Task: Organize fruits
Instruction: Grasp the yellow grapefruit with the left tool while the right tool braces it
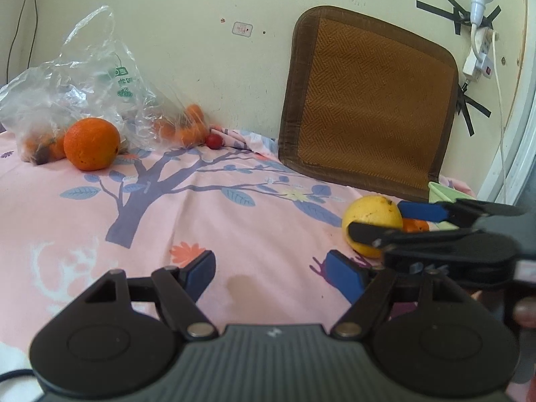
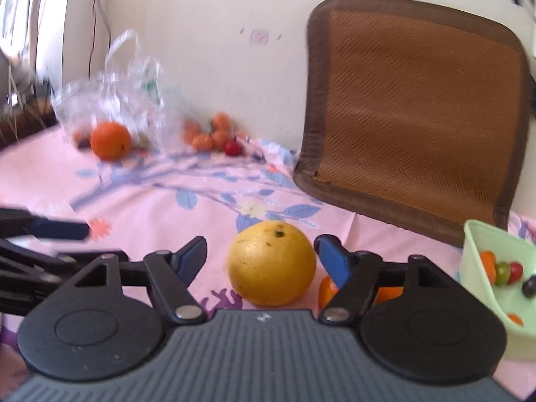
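A pink tree-print cloth (image 1: 234,221) covers the whole surface, and everything here sits on it. Against the wall at its far side leans a brown woven mat (image 1: 368,100), the biggest thing on the cloth. Well left of the mat slumps a clear plastic bag (image 1: 87,77) with small orange fruits (image 1: 187,127) spilling from it. A large orange (image 1: 91,143) rests just in front of the bag, and a small red fruit (image 1: 213,141) lies between bag and mat. Below the mat's right corner stands a pale green tub (image 2: 485,268) holding small mixed fruits. In front of the mat, the yellow citrus (image 2: 272,263) sits between the spread fingers of the right gripper (image 2: 261,256), which is released and not squeezing it. A small orange fruit (image 2: 326,289) lies just beside the citrus. The left gripper (image 1: 269,273) hangs released over bare cloth.
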Demonstrator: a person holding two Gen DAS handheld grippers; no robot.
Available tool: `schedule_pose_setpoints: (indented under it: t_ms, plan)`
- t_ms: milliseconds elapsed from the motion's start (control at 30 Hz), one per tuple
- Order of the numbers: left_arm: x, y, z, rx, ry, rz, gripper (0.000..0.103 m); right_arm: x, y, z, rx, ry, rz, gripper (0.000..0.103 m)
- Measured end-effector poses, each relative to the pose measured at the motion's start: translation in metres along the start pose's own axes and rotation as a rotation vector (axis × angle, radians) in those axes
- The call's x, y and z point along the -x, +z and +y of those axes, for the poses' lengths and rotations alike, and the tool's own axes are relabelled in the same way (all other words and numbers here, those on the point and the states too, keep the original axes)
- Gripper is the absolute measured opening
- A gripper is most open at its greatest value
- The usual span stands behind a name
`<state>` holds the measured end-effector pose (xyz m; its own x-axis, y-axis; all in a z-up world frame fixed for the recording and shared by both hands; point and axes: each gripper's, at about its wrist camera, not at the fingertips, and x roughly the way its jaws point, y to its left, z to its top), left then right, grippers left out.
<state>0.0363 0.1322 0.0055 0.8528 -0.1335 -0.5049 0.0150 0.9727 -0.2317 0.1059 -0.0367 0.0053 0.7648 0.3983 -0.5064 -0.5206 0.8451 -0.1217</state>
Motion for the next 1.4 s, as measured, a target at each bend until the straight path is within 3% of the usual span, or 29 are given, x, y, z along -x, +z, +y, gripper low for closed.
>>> schedule_pose_setpoints:
  t_ms: [100, 267, 367, 433, 567, 700, 767, 867, 933, 967, 1133, 1267, 1400]
  plan:
    - [0.002, 0.0, 0.001, 0.003, -0.013, -0.011, 0.075, -0.006, -0.006, 0.011, 0.078, -0.077, -0.001, 0.064]
    - [0.012, -0.003, -0.002, -0.022, -0.068, -0.073, 0.075, 0.03, -0.017, 0.009, -0.002, -0.015, -0.024, 0.063]
    - [0.017, -0.005, -0.008, -0.064, -0.125, -0.086, 0.075, 0.066, -0.033, 0.004, -0.014, -0.021, -0.047, 0.063]
    - [0.016, -0.005, -0.015, -0.088, -0.187, -0.064, 0.075, 0.086, -0.045, -0.003, -0.025, -0.042, -0.042, 0.063]
    - [0.006, -0.003, -0.042, -0.067, -0.426, 0.057, 0.077, 0.102, -0.066, -0.015, -0.026, -0.149, -0.001, 0.064]
    - [-0.006, -0.002, -0.09, -0.157, -0.51, 0.129, 0.077, 0.109, -0.072, -0.019, -0.042, -0.153, -0.018, 0.065]
    - [-0.012, -0.003, -0.109, -0.204, -0.525, 0.169, 0.077, 0.109, -0.074, -0.019, -0.034, -0.155, -0.024, 0.066]
    - [-0.025, -0.008, -0.13, -0.279, -0.484, 0.226, 0.077, 0.107, -0.078, -0.023, -0.055, -0.126, -0.009, 0.066]
    - [-0.033, -0.012, -0.135, -0.289, -0.48, 0.261, 0.064, 0.102, -0.081, -0.029, -0.098, -0.095, 0.009, 0.066]
    - [-0.036, -0.012, -0.134, -0.274, -0.488, 0.27, 0.065, 0.102, -0.081, -0.029, -0.111, -0.093, 0.012, 0.065]
    - [-0.032, -0.002, -0.152, -0.307, -0.478, 0.229, 0.064, 0.109, -0.081, -0.04, -0.172, -0.091, -0.048, 0.064]
    - [-0.041, 0.02, -0.184, -0.356, -0.503, 0.183, 0.064, 0.118, -0.076, -0.052, -0.13, -0.189, -0.137, 0.064]
    - [-0.071, 0.042, -0.227, -0.405, -0.543, 0.145, 0.065, 0.117, -0.067, -0.094, -0.143, -0.271, -0.175, 0.064]
